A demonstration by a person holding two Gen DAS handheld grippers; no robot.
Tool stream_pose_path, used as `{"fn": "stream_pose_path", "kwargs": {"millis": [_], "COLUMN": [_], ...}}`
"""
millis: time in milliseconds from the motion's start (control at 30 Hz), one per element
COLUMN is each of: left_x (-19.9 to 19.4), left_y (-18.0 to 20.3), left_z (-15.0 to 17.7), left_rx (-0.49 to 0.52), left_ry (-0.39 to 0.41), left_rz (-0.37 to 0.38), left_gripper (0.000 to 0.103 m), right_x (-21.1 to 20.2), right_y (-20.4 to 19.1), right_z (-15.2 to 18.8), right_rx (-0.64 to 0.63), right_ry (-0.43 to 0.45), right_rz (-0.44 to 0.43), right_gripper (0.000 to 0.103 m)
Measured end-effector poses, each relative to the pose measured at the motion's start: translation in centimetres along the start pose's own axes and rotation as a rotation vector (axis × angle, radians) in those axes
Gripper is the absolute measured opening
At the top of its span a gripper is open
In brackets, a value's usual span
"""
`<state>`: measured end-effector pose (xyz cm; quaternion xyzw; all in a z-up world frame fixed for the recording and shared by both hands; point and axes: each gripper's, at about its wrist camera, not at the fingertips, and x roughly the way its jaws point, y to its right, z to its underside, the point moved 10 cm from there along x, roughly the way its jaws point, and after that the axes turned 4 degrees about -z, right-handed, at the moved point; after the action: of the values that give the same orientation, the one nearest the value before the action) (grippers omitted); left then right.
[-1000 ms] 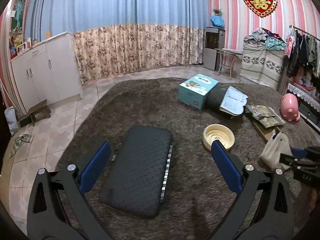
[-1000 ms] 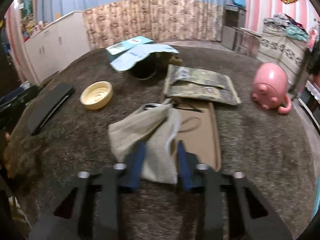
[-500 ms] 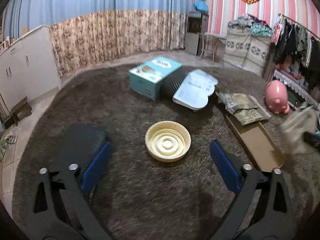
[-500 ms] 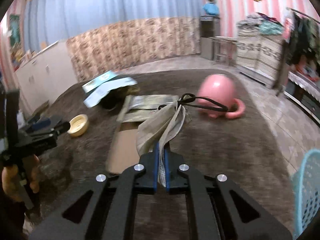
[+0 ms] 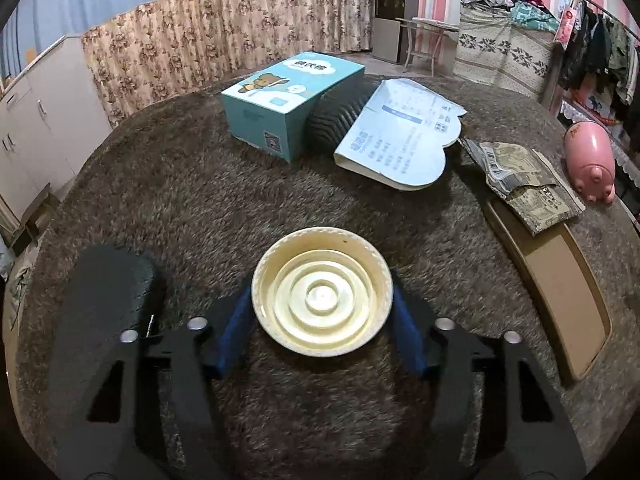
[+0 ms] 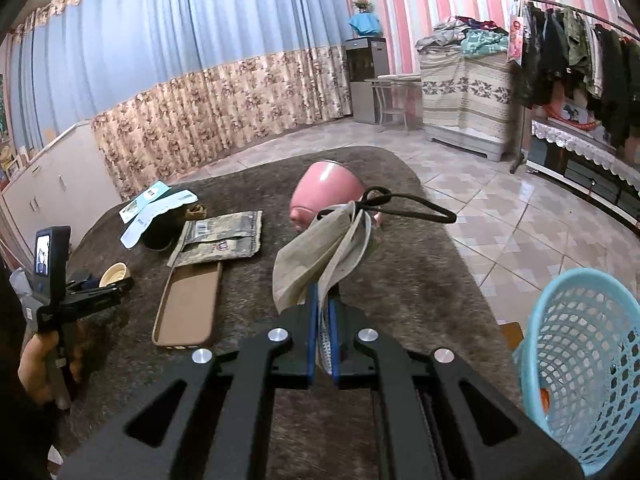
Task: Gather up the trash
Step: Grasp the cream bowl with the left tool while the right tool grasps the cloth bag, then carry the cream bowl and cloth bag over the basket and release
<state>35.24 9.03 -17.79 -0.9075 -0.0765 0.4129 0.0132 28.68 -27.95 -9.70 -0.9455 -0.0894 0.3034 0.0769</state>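
Note:
A cream round bowl (image 5: 322,306) sits on the brown shaggy carpet (image 5: 200,200), right between the blue pads of my left gripper (image 5: 320,328). The jaws are closing and both pads meet the bowl's rim. My right gripper (image 6: 323,292) is shut on a beige cloth bag (image 6: 320,248) with a black cord, held up off the carpet. A light blue mesh basket (image 6: 580,360) stands on the floor at the lower right of the right wrist view. There the left gripper (image 6: 96,292) also shows at far left, in a person's hand.
Behind the bowl lie a teal box (image 5: 288,104), a white and blue pack (image 5: 400,140), printed packets (image 5: 524,176) and a brown tray (image 5: 560,276). A pink piggy bank (image 5: 590,160) is at the right and a black cushion (image 5: 108,300) at the left. Tiled floor surrounds the carpet.
My left gripper has swung right from the black cushion to the bowl and narrowed onto it. The right gripper has shut on the bag, lifted it and turned towards the basket.

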Motion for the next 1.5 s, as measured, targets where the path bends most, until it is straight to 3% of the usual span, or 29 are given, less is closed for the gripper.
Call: {"fn": "stream_pose_path", "kwargs": {"millis": [167,333,600,800,1133,1500], "left_x": [-1.8,-7.0,-17.9,-23.3,-25.2,-22.5], "left_y": [0.4,4.6,17.6,27.3,39.0,49.1], "left_z": [-0.1,-1.3,-2.6,-2.5,0.2,3.9], "left_rx": [0.029,0.032,0.121,0.214,0.325,0.407], "left_ry": [0.047,0.147,0.376,0.463,0.465,0.382], "left_rz": [-0.030,0.056,0.245,0.378,0.509,0.588], "left_gripper": [0.060,0.060,0.060,0.060,0.060,0.060], "right_x": [-2.0,-5.6,-12.0,-14.5,-14.1,-14.9], "right_y": [2.3,6.2,13.7,19.9,25.4,29.5], "right_z": [-0.1,-0.3,1.0,2.7,4.6,6.8], "right_rx": [0.041,0.100,0.172,0.223,0.269,0.347], "right_ry": [0.031,0.082,0.141,0.151,0.119,0.101], "right_rz": [0.016,0.074,0.240,0.347,0.389,0.431], "right_gripper": [0.006,0.006,0.006,0.006,0.006,0.006]}}
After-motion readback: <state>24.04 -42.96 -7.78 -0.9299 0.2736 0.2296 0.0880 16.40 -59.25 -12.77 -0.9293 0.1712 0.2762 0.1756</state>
